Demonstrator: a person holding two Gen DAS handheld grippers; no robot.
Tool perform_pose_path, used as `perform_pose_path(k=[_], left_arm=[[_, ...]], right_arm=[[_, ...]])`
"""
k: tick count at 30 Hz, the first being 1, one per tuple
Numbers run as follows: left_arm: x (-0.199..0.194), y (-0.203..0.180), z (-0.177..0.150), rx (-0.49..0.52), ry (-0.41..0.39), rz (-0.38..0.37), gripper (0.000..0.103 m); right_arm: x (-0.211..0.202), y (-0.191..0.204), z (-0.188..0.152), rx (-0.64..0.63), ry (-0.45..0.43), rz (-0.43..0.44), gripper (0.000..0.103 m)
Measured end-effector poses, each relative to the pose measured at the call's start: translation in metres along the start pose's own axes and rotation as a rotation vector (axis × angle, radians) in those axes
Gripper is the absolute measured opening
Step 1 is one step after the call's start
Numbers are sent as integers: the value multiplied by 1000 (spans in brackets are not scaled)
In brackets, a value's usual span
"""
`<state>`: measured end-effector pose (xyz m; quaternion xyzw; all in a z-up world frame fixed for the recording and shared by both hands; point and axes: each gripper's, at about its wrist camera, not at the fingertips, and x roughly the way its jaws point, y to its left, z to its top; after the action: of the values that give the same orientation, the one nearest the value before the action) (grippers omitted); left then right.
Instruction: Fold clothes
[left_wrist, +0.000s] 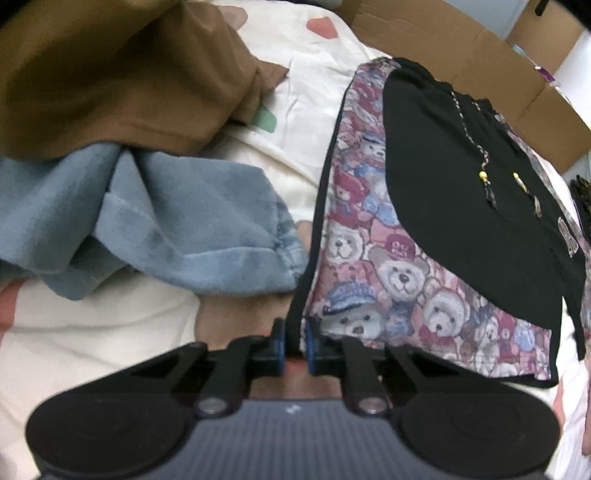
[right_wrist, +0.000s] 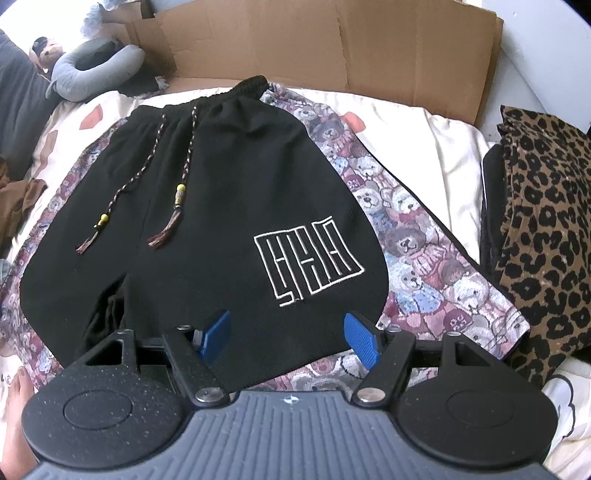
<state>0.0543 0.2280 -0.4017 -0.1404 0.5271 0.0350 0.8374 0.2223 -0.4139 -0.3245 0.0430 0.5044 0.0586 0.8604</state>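
Black shorts (right_wrist: 207, 221) with a braided drawstring (right_wrist: 184, 177) and a white line logo (right_wrist: 310, 258) lie flat on the bed, waistband at the far end. Bear-print fabric (right_wrist: 424, 251) shows on both sides of them and below the hem; I cannot tell whether it is a separate garment. My left gripper (left_wrist: 293, 345) is shut on the black edge strip (left_wrist: 317, 221) of the bear-print fabric (left_wrist: 388, 280) at its near left corner. My right gripper (right_wrist: 288, 338) stands open over the hem of the shorts, its blue pads (right_wrist: 360, 339) wide apart and nothing pinched.
A brown garment (left_wrist: 110, 74) and a blue one (left_wrist: 166, 229) lie heaped to the left. Leopard-print fabric (right_wrist: 546, 240) lies on the right, flattened cardboard (right_wrist: 332, 48) stands behind, and a grey neck pillow (right_wrist: 96, 70) sits far left. A person's bare skin (right_wrist: 14, 424) shows at the near left edge.
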Motion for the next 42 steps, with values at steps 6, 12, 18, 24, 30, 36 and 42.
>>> perform_pose_path(k=[6, 12, 18, 24, 30, 36, 42], left_arm=[[-13, -7, 10, -26, 27, -19, 9], [-26, -27, 28, -22, 59, -20, 9], [-40, -60, 49, 22, 98, -24, 8], [-47, -95, 73, 51, 111, -48, 8], [-47, -132, 89, 89, 139, -88, 8], [-41, -165, 106, 79, 175, -151, 8], [-41, -197, 123, 104, 192, -195, 8]], right_arm=[[0, -6, -5, 38, -16, 18, 73], [0, -10, -9, 49, -31, 22, 73], [-10, -10, -10, 84, -92, 40, 73], [-19, -4, -4, 58, -136, 63, 73], [-27, -10, -2, 111, -164, 115, 74], [-28, -14, -1, 157, -182, 151, 74], [-25, -16, -10, 153, -180, 190, 74]])
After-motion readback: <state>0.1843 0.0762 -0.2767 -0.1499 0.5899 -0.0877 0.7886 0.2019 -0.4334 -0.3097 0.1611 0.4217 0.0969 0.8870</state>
